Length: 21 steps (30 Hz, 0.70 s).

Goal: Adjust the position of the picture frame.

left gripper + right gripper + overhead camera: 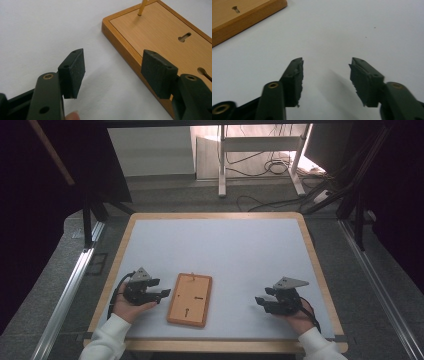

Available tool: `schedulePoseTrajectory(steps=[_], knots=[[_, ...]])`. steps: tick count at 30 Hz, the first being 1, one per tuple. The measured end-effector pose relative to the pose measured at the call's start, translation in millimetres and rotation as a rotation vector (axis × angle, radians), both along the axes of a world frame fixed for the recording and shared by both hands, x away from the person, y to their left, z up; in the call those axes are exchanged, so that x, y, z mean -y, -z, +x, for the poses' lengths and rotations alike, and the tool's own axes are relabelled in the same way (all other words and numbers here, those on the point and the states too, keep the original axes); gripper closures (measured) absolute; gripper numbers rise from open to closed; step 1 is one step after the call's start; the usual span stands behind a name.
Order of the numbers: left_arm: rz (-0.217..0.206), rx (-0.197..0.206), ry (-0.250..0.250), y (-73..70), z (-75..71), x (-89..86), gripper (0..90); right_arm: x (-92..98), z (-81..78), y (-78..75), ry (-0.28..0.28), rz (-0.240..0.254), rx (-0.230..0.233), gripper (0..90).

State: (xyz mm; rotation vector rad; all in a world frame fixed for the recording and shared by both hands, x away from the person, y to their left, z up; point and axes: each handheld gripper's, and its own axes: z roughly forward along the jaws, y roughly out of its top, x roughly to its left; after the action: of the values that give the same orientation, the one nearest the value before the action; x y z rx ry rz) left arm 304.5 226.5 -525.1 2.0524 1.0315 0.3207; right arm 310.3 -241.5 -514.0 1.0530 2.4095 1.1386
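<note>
Hands rest at the near edge of the table, each with a tool. At eight o'clock the left gripper gapes wide beside the wooden board, seemingly lined up to take its edge. At four o'clock the right gripper stands open, empty, well apart. Nothing blocks either. A thin peg rises at the board's far end.

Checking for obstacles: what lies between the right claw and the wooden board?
Nothing: in the high view, bare white table separates the right claw from the wooden board.
</note>
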Motion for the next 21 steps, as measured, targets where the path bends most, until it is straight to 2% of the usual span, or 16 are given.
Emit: schedulePoseTrajectory(steps=[3,5,7,9,11,12,17,21], knots=[[-0.012,0.0,-0.005,-1.4,-1.3,-1.3,41.2,2.4,0.0,-1.5,0.023,0.015,0.02,33.2],[-0.016,-0.001,-0.001,-1.8,-2.2,-1.7,51.2,2.1,1.1,-1.5,0.03,0.013,0.025,31.7],[-0.009,-0.003,0.014,-2.4,-4.9,-2.3,67.3,1.9,1.3,-1.0,0.028,0.01,0.024,31.3],[0.003,-0.022,0.054,-1.7,-9.1,-1.8,78.8,1.7,1.4,0.2,0.029,0.003,0.019,30.6],[0.043,-0.042,0.093,1.2,-17.2,0.1,86.5,1.7,1.8,0.5,0.033,0.001,0.017,29.9],[0.043,-0.042,0.093,1.2,-17.2,0.1,89.1,1.7,1.8,0.5,0.033,0.001,0.017,29.9],[0.069,-0.066,0.144,4.6,-30.3,4.5,90.0,0.6,1.5,1.0,0.034,-0.009,0.02,29.2],[0.067,-0.076,0.172,4.8,-34.6,7.7,90.0,1.0,1.7,0.7,0.041,-0.01,0.022,29.1]])
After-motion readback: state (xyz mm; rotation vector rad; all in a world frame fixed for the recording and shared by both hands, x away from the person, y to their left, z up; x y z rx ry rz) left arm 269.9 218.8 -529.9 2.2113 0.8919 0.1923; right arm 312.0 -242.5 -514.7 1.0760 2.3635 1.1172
